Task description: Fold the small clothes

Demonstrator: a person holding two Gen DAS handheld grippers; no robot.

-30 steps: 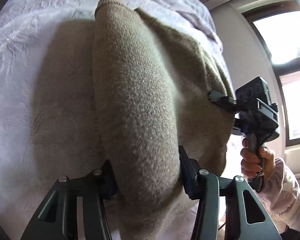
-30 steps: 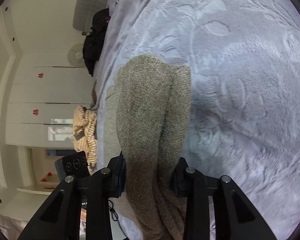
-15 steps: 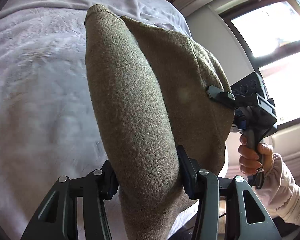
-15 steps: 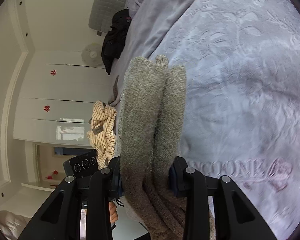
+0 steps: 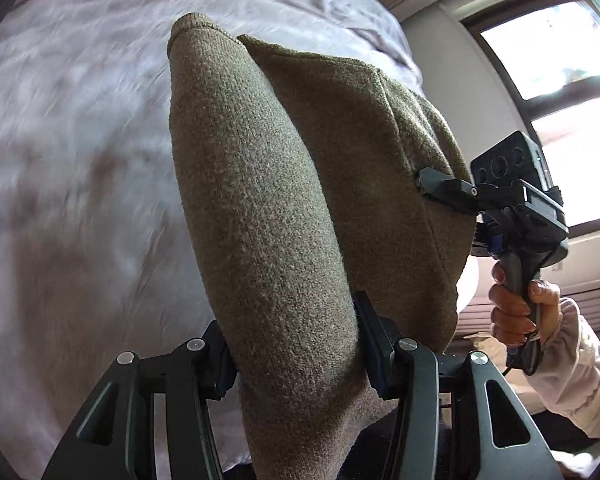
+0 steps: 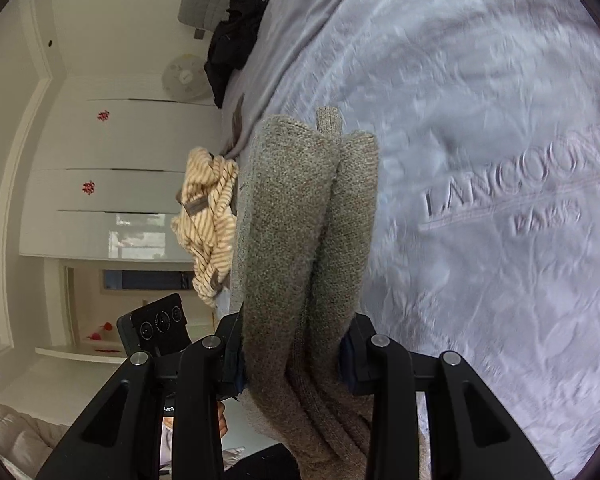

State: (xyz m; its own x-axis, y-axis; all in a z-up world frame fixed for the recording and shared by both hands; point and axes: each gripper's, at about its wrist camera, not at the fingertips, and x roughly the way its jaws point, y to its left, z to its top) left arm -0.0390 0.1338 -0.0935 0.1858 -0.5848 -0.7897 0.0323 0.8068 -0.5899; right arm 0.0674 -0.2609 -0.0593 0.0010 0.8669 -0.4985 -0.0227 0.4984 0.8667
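Note:
An olive-brown knitted sweater (image 5: 284,208) hangs folded between my two grippers, lifted clear above the pale blanket (image 5: 80,160). My left gripper (image 5: 296,344) is shut on one bunched end of it. My right gripper (image 6: 292,344) is shut on the other end of the sweater (image 6: 300,220), and its finger shows in the left wrist view (image 5: 440,184) pinching the sweater's far edge. A knit cuff (image 6: 329,120) sticks up behind the fold.
A cream striped garment (image 6: 210,216) lies at the bed's edge, a black garment (image 6: 236,32) farther up. The embossed blanket (image 6: 500,160) covers the bed. White wardrobe doors (image 6: 112,152) stand beyond, a window (image 5: 560,72) on the other side.
Both grippers have lifted the sweater off the blanket and carried it up and back toward the bed's edge. The blanket logo has come into the right wrist view.

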